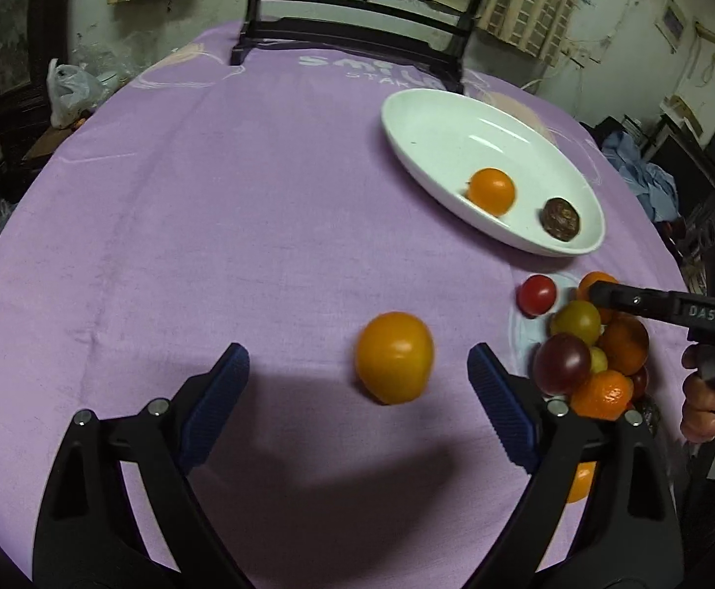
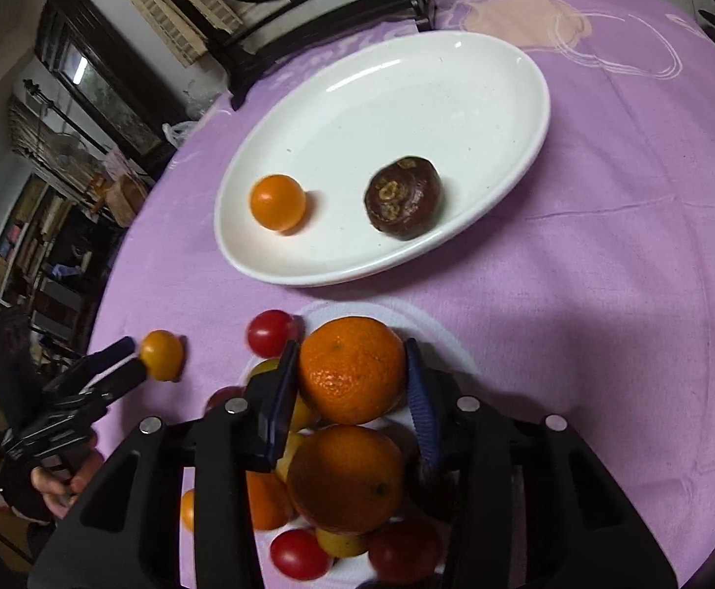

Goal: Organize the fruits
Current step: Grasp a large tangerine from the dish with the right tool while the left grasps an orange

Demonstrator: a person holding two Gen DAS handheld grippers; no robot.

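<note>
My left gripper [image 1: 357,368] is open, its blue pads either side of a loose orange tomato [image 1: 393,357] on the purple cloth, not touching it. My right gripper [image 2: 352,368] is over the fruit pile [image 2: 338,466], with its jaws shut on a mandarin [image 2: 352,368] at the pile's top. A white oval plate [image 2: 455,98] behind holds an orange tomato [image 2: 278,201] and a dark brown fruit [image 2: 402,196]. The plate [image 1: 436,132] and the pile [image 1: 588,348] also show in the left wrist view.
A red cherry tomato [image 2: 271,333] lies at the pile's far edge. A black chair with a round painted back [image 1: 357,34] stands behind the table. Shelves and clutter surround the round table [image 1: 185,196].
</note>
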